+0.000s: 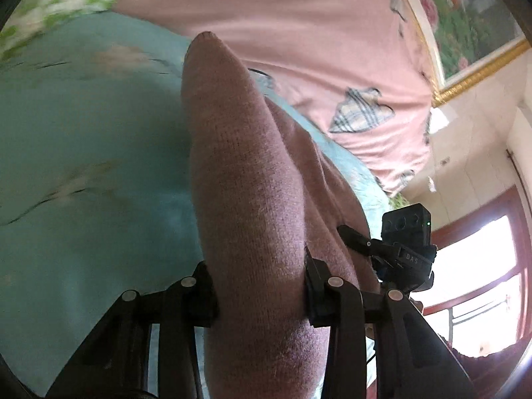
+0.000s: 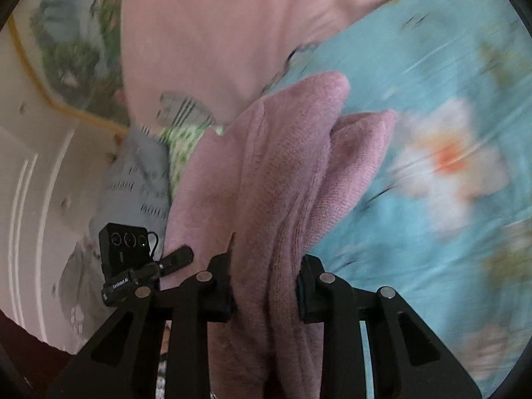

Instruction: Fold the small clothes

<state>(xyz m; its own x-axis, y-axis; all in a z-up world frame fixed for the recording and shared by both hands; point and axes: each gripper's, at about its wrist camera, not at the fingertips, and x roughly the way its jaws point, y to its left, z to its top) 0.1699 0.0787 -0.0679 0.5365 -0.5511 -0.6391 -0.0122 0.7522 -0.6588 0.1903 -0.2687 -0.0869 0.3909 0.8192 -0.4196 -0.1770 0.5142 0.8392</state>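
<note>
Pink knit garment [image 1: 252,179]: I lose its lower end under the bottom edge in both wrist views; its full shape stays unknown to me.
Left gripper [image 1: 261,294]: the garment fills the gap, so I cannot see the inner faces of its pads.
Right gripper [image 2: 266,289]: same here, the bunched knit covers its pads.
Blue floral sheet [image 2: 432,126]: smeared by motion; I read the flower print only as streaks.
Framed picture [image 1: 465,16]: cut by the lens rim, its subject only partly legible to me.
Grey printed cloth [image 2: 139,173]: lettering too blurred for me to read.
</note>
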